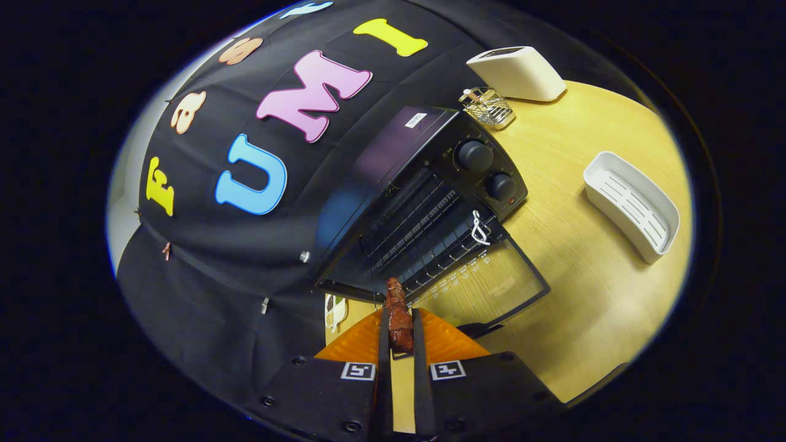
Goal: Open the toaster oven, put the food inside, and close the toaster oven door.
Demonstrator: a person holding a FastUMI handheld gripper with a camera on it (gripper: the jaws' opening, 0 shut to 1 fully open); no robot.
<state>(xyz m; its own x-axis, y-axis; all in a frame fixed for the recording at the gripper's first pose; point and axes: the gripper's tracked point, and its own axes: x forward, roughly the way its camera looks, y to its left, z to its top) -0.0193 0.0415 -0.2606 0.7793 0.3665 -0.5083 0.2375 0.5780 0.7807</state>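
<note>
Claw point(400, 328) grips the sausage point(399, 316) lengthwise, pointing straight at the toaster oven point(424, 202) just ahead, door point(491, 282) down, rack waiting.

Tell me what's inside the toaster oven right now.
Through the open door, the toaster oven shows a bare wire rack; its deeper interior is too dark to tell. The food sits clamped in the hand-held gripper.

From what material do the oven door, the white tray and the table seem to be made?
The oven door, hanging open, looks like glass in a dark frame: the table's grain shows through it. The white tray seems matte plastic, with smooth moulded ribs. The table looks like pale wood or laminate; I cannot tell which. The gripper is shut on the food.
</note>
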